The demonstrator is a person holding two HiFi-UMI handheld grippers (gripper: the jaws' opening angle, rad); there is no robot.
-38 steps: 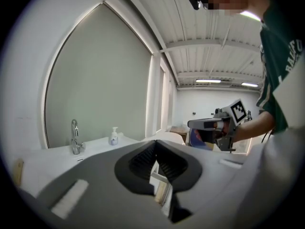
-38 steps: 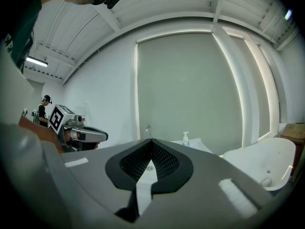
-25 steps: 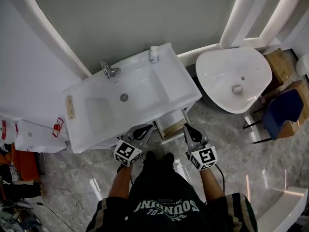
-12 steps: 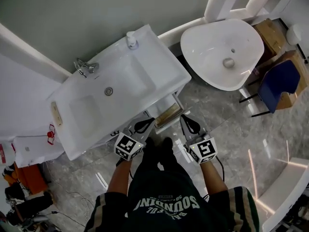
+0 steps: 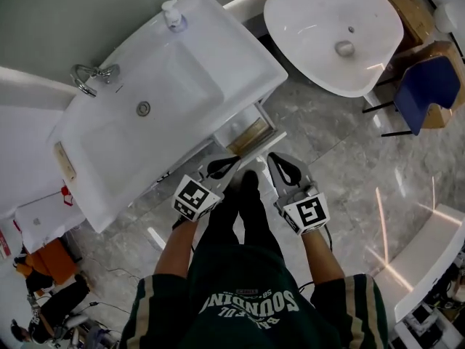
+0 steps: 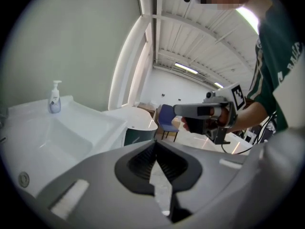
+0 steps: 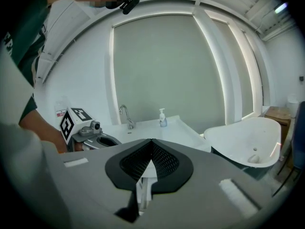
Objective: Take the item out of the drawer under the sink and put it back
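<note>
The white sink cabinet fills the upper left of the head view. Its drawer under the basin stands pulled out, with a tan item lying inside. My left gripper hovers just in front of the drawer, shut and holding nothing. To its right, my right gripper is also shut and empty, beside the drawer's front corner. In the left gripper view, the closed jaws point past the sink toward the right gripper. The right gripper view has closed jaws facing the faucet.
A soap bottle and a faucet stand on the sink's back edge. A white freestanding basin, a blue chair and cardboard boxes are at the upper right. A white bench stands at the right.
The head view has swung, so the sink and the drawer now sit higher and further left. Both grippers stay shut in front of the open drawer, a little higher in the picture.
</note>
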